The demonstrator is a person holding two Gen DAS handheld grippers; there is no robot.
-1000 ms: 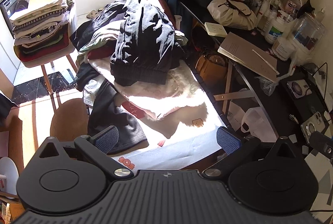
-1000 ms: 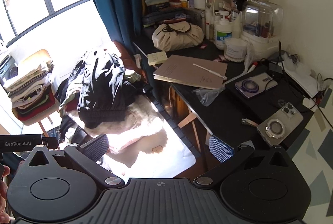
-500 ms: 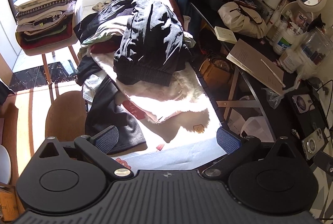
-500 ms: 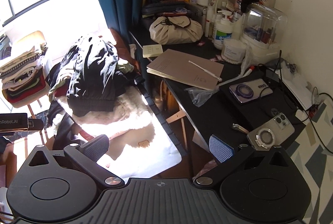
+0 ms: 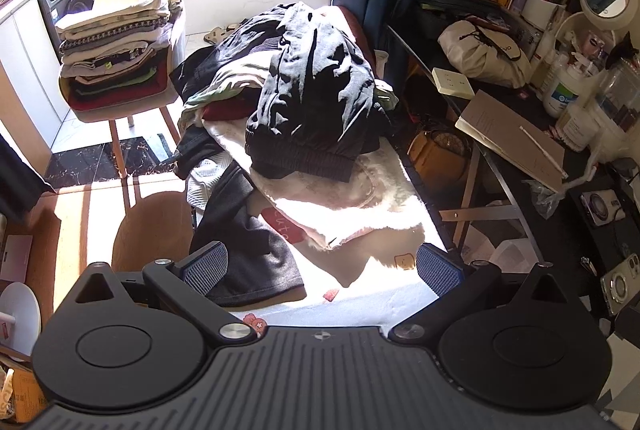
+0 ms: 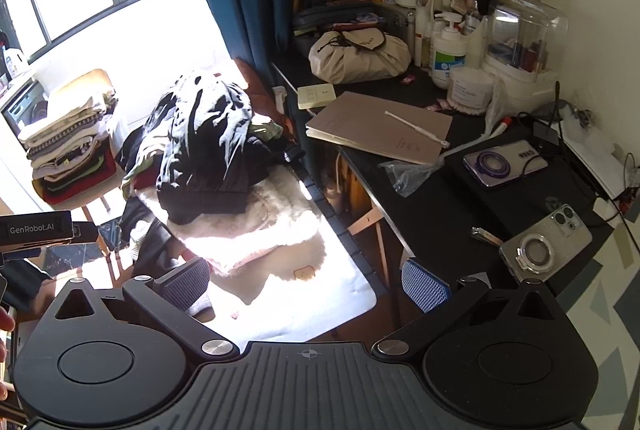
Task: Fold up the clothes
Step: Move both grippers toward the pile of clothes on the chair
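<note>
Both claws, left gripper [image 5: 320, 268] and right gripper [image 6: 306, 284], gape wide and empty; the dark sweatshirt [image 5: 316, 98] lies ahead, nearer the left.

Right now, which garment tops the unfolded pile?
The dark grey sweatshirt with the ribbed hem, draped over the white fleece and other clothes.
</note>
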